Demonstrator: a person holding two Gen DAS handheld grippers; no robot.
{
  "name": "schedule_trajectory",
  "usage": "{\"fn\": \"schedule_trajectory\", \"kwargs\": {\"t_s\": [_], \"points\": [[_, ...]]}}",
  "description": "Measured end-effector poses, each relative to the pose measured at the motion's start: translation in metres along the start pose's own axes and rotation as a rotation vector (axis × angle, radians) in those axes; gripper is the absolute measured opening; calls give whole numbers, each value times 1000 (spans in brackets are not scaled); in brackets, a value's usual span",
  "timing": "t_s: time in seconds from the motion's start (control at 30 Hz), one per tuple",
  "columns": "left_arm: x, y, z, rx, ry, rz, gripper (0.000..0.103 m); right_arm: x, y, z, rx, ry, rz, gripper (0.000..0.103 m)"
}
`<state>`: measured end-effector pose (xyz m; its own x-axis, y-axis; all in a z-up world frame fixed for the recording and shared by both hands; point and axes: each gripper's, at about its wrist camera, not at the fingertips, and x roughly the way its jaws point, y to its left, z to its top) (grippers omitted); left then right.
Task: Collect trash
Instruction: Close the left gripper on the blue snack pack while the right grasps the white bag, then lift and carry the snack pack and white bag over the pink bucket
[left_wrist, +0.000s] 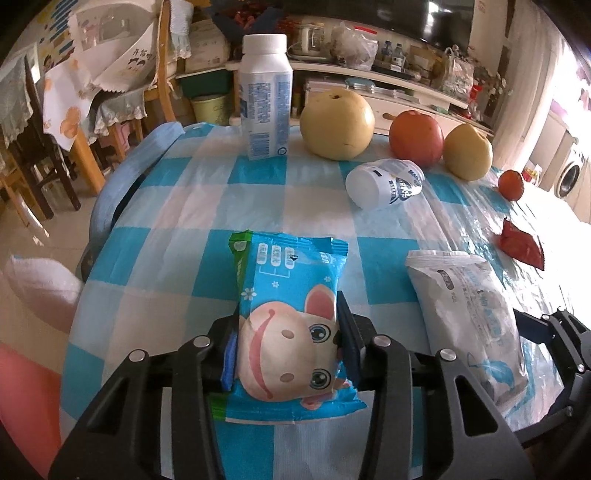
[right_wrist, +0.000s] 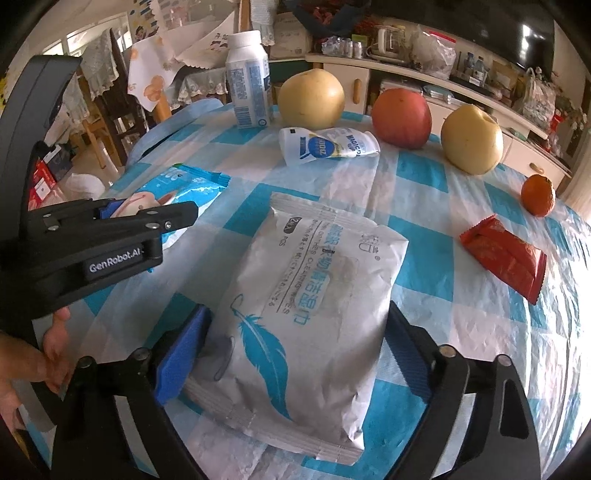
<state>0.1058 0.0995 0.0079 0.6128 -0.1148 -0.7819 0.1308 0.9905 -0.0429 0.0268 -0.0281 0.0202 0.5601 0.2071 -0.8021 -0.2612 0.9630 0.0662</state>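
Your left gripper (left_wrist: 288, 328) has its jaws clenched on the blue snack wrapper (left_wrist: 291, 295) near the counter's (left_wrist: 184, 206) left edge; the pads press its two long sides at the near end, and its long axis runs straight away from you. Your right gripper (right_wrist: 295, 347) has its jaws released, straddling the near half of the white wipes pack (right_wrist: 295, 295), which lies flat toward the near edge with its long axis along the jaws; the blue pad on the left sits just beside it and I can't tell that it touches. The right hand is plainly the nearer one for this pack, and closing looks like the next move. Farther right, the red wrapper (right_wrist: 506, 254) lies apart, with bare counter around it for a later reach.
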Motion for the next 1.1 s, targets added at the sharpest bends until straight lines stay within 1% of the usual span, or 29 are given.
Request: {"fn": "schedule_trajectory", "kwargs": {"t_s": [0.13, 0.33, 0.5, 0.8, 0.93, 1.0, 1.1], "points": [[-5, 4, -4, -11, -1, -8, 45, -2, -2, -1, -8, -1, 10, 85], [-20, 5, -10, -9, -25, -19, 45, -8, -3, -5, -23, -6, 28, 80], [-32, 9, -16, -16, -41, -26, 45, -13, -3, -9, -25, -11, 50, 79], [-56, 15, -31, -41, -75, -20, 45, -31, 5, -11, -39, -65, 59, 78], [-71, 22, -34, -71, -112, -20, 45, -40, 13, -12, -52, -88, 61, 78], [-76, 24, -36, -75, -124, -9, 45, -43, 16, -12, -58, -99, 59, 78], [-85, 31, -41, -79, -141, 29, 45, -49, 20, -11, -65, -119, 57, 79]]}}
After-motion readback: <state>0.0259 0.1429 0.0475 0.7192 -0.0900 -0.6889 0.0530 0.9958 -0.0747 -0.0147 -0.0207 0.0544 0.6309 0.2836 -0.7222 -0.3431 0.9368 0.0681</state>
